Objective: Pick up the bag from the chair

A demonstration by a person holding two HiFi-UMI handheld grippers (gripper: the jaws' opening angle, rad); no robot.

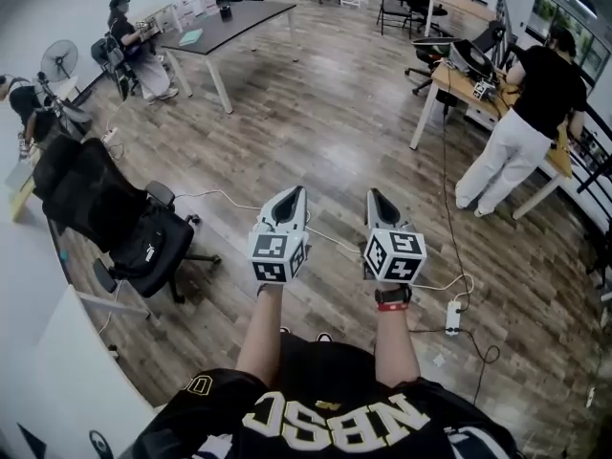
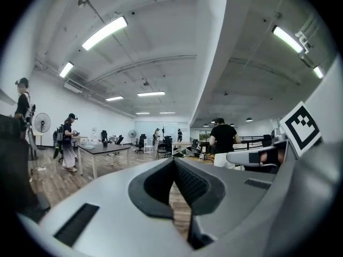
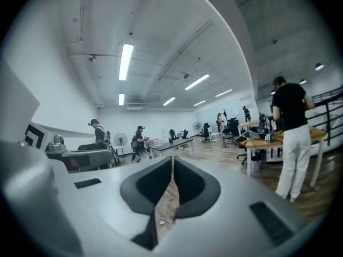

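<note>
Well, starting at the far left of the head view, I see a fan [image 1: 59, 57] by the wall and a seated person [image 1: 129, 46] at the end of a long grey table [image 1: 229, 22]. Below them stands the black office chair [image 1: 86, 194]. A dark bundle with a small white tag lies on its seat, and I take that for the bag [image 1: 143, 247]; it is black on black, so I cannot trace its outline. The chair sits well apart from both tools, off to the left of them.

Next comes my left gripper [image 1: 298, 191], held out over the wood floor [image 1: 316, 113] and pointing away from me. In the left gripper view its jaws are pressed together with nothing between them. A white cable [image 1: 330, 240] runs along the floor under the two tools.

My right gripper [image 1: 373, 195] is just beside the left one, pointing the same way. The right gripper view shows its jaws also closed tight and empty.

Further right a power strip [image 1: 453, 316] lies on the floor. Beyond it a standing person [image 1: 526, 122] in a black top and white trousers leans over a wooden desk [image 1: 464, 86].
</note>
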